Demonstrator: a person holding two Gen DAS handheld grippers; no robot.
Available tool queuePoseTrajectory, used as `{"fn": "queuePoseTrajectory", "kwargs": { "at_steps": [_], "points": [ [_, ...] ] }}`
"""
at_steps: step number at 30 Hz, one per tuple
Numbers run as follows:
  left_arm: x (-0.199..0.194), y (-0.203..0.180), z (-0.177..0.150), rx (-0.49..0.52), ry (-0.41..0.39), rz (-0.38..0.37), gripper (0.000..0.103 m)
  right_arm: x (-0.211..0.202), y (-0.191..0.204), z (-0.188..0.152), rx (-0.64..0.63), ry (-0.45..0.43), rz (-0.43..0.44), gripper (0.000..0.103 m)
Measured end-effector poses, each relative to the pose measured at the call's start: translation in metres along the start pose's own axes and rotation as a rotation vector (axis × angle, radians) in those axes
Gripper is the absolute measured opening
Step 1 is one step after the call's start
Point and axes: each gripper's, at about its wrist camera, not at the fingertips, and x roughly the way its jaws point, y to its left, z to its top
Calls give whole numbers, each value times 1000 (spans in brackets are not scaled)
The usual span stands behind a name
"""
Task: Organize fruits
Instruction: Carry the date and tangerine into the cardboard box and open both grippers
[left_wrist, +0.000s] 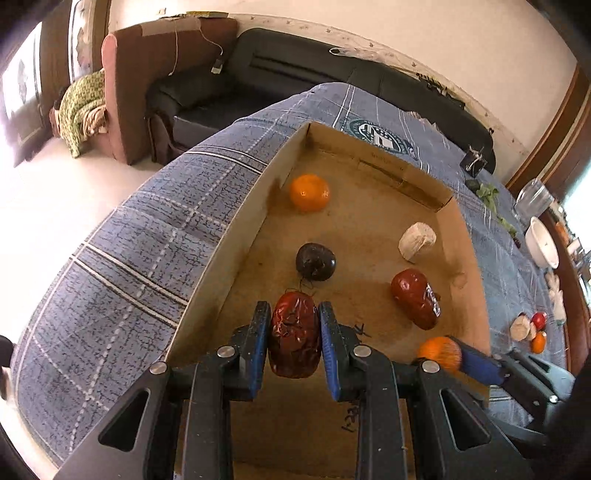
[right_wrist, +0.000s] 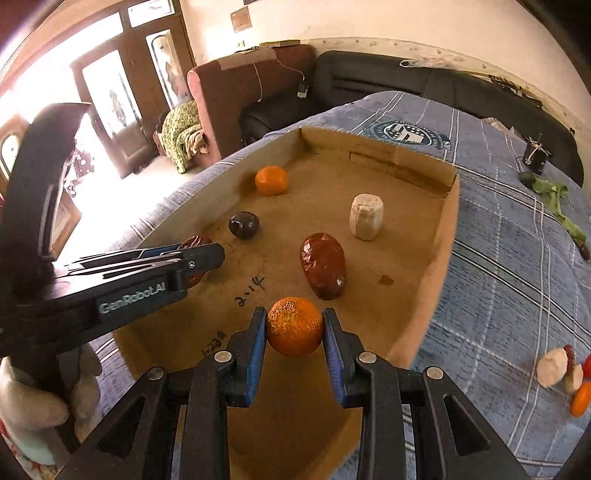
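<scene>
A shallow cardboard box (left_wrist: 236, 236) (right_wrist: 436, 266) lies on a blue checked cloth. My left gripper (left_wrist: 294, 334) is shut on a wrinkled red date (left_wrist: 293, 332) above the box's near left part; it also shows in the right wrist view as the left gripper (right_wrist: 199, 258). My right gripper (right_wrist: 294, 326) is shut on a small orange (right_wrist: 294, 326) over the box's near end; this orange (left_wrist: 439, 352) appears at the right in the left wrist view. Inside lie another orange (left_wrist: 309, 192) (right_wrist: 271, 180), a dark plum (left_wrist: 316, 261) (right_wrist: 243, 224), a white chunk (left_wrist: 417, 242) (right_wrist: 366, 216) and a second red date (left_wrist: 415, 298) (right_wrist: 324, 265).
Several loose fruits (left_wrist: 530, 328) (right_wrist: 565, 373) lie on the cloth (left_wrist: 122, 258) to the right of the box. A white bowl (left_wrist: 541, 242) and a glass jar (left_wrist: 532, 197) stand at the far right. A black sofa (right_wrist: 406, 85) and a brown armchair (right_wrist: 236, 92) stand beyond the table.
</scene>
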Motion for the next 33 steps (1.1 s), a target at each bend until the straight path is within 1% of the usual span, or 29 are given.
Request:
{"fn": "queuePoseTrajectory", "kwargs": {
  "at_steps": [3, 4, 5, 6, 7, 8, 9, 11, 12, 14, 15, 16, 17, 19, 20, 21, 22, 25, 28, 30, 33],
  "points": [
    [-3, 3, 1, -21, -9, -22, 27, 7, 1, 3, -4, 3, -14, 35],
    [-6, 3, 0, -28, -15, -30, 29, 7, 2, 3, -4, 3, -10, 37],
    [-8, 4, 0, -32, -18, -35, 30, 6, 3, 4, -5, 0, -3, 42],
    [-11, 4, 0, -39, -23, -42, 33, 3, 4, 3, -7, -9, -1, 46],
    [-14, 5, 0, -47, -30, -47, 39, 0, 5, 4, -11, -20, -4, 48],
    [-19, 5, -1, -56, -39, -50, 41, -6, 5, 4, -15, -35, -7, 49],
    [-22, 6, -1, -61, -45, -52, 43, -12, 5, 4, -18, -50, -9, 50],
    [-30, 7, -2, -79, -62, -63, 44, -27, 0, 3, -8, -85, -13, 51],
    [-35, 8, -2, -91, -72, -70, 45, -35, -4, 1, 6, -105, -22, 53],
    [-44, 9, -4, -107, -91, -78, 47, -51, -17, -7, 55, -146, -78, 58],
    [-48, 9, -5, -114, -99, -83, 49, -55, -20, -10, 69, -152, -101, 58],
    [-51, 8, -6, -118, -104, -88, 50, -57, -25, -14, 85, -149, -141, 58],
    [-52, 7, -6, -119, -107, -92, 50, -56, -28, -17, 91, -135, -163, 58],
    [-57, 3, -9, -113, -112, -103, 52, -49, -32, -25, 97, -91, -169, 58],
    [-58, 0, -10, -106, -114, -104, 52, -45, -32, -29, 96, -71, -167, 55],
    [-60, -4, -11, -98, -115, -103, 52, -43, -31, -32, 92, -56, -165, 50],
    [-61, -6, -11, -94, -114, -103, 52, -40, -28, -37, 78, -38, -165, 47],
    [-66, -9, -15, -87, -119, -102, 52, -33, -13, -48, 21, 1, -196, 47],
    [-72, -8, -16, -93, -129, -103, 53, -36, -1, -52, -31, -4, -253, 47],
    [-76, -7, -16, -98, -133, -108, 53, -37, 5, -54, -62, 1, -275, 47],
    [-82, -8, -15, -94, -145, -114, 53, -39, 8, -55, -67, 20, -266, 47]
  ]
}}
